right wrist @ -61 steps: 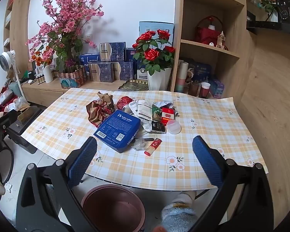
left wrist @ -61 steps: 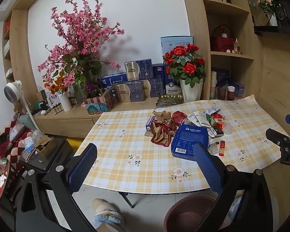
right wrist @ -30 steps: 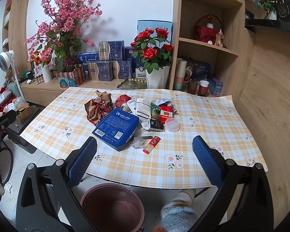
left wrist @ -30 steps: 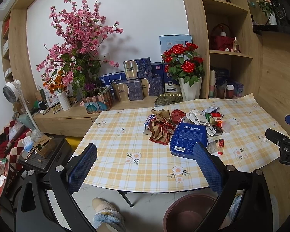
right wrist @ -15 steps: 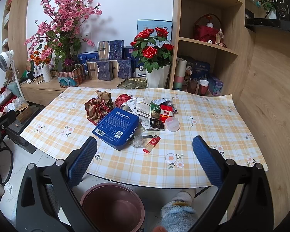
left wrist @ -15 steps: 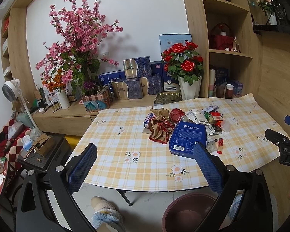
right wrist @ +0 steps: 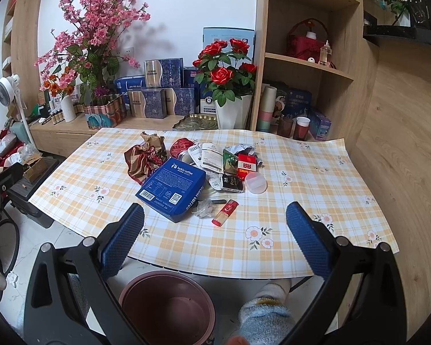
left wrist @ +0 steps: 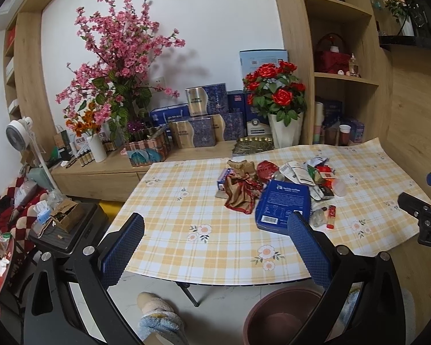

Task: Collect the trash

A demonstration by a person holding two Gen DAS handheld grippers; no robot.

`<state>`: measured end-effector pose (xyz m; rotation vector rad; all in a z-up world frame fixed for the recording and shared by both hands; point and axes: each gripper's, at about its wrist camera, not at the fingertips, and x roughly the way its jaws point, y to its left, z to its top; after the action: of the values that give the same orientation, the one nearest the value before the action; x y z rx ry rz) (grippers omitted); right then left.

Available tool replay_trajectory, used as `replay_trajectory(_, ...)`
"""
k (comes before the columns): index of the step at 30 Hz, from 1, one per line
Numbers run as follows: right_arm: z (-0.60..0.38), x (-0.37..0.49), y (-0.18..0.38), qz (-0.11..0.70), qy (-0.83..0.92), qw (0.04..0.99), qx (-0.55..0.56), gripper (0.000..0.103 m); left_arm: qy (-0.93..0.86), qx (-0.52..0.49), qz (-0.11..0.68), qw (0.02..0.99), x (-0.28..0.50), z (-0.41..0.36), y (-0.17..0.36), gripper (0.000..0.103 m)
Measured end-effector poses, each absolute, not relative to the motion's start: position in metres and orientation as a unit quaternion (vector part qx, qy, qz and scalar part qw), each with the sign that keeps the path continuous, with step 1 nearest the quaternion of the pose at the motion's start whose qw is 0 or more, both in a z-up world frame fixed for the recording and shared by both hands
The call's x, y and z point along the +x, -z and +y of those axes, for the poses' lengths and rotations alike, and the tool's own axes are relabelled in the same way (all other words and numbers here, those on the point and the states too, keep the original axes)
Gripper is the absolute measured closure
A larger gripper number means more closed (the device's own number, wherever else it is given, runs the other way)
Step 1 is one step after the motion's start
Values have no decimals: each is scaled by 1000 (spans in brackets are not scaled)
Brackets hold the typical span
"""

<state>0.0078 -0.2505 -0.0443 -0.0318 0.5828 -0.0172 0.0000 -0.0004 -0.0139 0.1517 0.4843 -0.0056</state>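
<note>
Both tools, left tool [left wrist: 215, 248] and right tool [right wrist: 215, 240], gaped wide and empty (nothing collected yet); next, I judged, reach the blue box [right wrist: 171, 188] above the bin [right wrist: 168, 306].

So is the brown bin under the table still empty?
Empty as far as visible: the brown bin stands upright on the floor, showing only bare inside.

Both wrist cameras look from off the near edge across the table [left wrist: 204, 201] [right wrist: 273, 230], seemingly side by side.

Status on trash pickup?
Left gripper, right gripper open, empty. Trash pile untouched on table. Bin below edge. Path unobstructed.
</note>
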Motion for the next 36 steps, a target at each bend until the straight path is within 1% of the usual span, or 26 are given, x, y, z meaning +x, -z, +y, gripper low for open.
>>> replay_trajectory(3,-255,6,54,288,2,958,-5,6,-7,72,226,971,4,4,20,5)
replay_trajectory(8,-259,13,67,296,15,955,12,6,18,23,206,978,9,23,32,5)
replay_trajectory(13,-265,30,86,322,16,946,39,6,51,6,254,966,30,32,49,5)
replay_trajectory(17,-271,42,100,322,12,944,69,6,49,10,261,964,41,33,61,5)
replay_trajectory(24,-273,70,128,320,2,944,85,6,57,1,289,956,68,36,83,5)
replay_trajectory(31,-263,124,170,378,-51,918,112,6,55,1,309,950,102,40,109,5)
replay_trajectory(36,-259,164,208,409,-101,891,169,6,47,8,310,950,119,43,124,5)
